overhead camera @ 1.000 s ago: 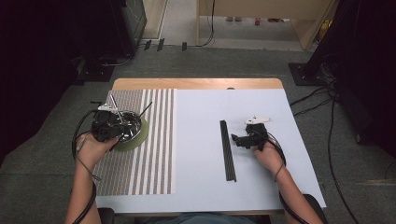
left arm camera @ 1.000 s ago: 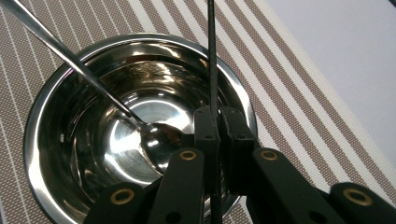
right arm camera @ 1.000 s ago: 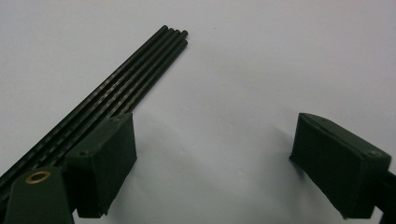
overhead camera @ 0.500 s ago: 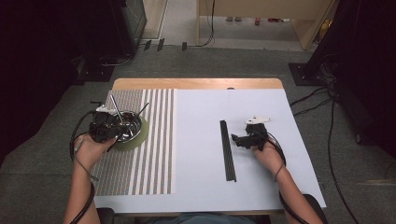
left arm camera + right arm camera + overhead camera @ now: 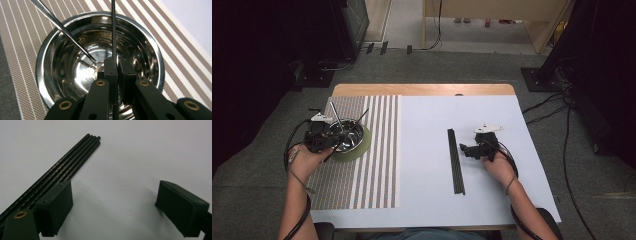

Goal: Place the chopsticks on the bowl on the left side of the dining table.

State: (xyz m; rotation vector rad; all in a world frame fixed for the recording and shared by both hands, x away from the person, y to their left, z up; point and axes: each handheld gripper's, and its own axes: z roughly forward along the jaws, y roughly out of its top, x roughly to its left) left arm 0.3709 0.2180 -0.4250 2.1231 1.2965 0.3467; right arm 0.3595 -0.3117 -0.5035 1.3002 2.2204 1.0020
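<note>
A shiny steel bowl (image 5: 347, 137) stands on a green round coaster (image 5: 362, 147) on the striped mat (image 5: 377, 165) at the left. My left gripper (image 5: 333, 138) hangs over the bowl's near-left side, shut on a thin black stick (image 5: 114, 30) that runs up between the jaws and across the bowl (image 5: 150, 42). A silver stick (image 5: 62, 27) leans in the bowl, its tip near my left gripper (image 5: 117, 62). At the right, my right gripper (image 5: 468, 149) rests open on the white table. In the right gripper view, a bundle of black sticks (image 5: 67, 162) lies beside its left fingertip (image 5: 56, 207).
The bundle of black sticks (image 5: 455, 162) lies lengthwise at the table's middle right. White tabletop (image 5: 422, 150) stretches between the mat and the bundle. The table's wooden far edge (image 5: 422, 90) borders a grey floor with cables (image 5: 557, 105).
My left gripper has drifted a little to the left over the bowl, still holding the black stick. The right gripper has stayed where it was.
</note>
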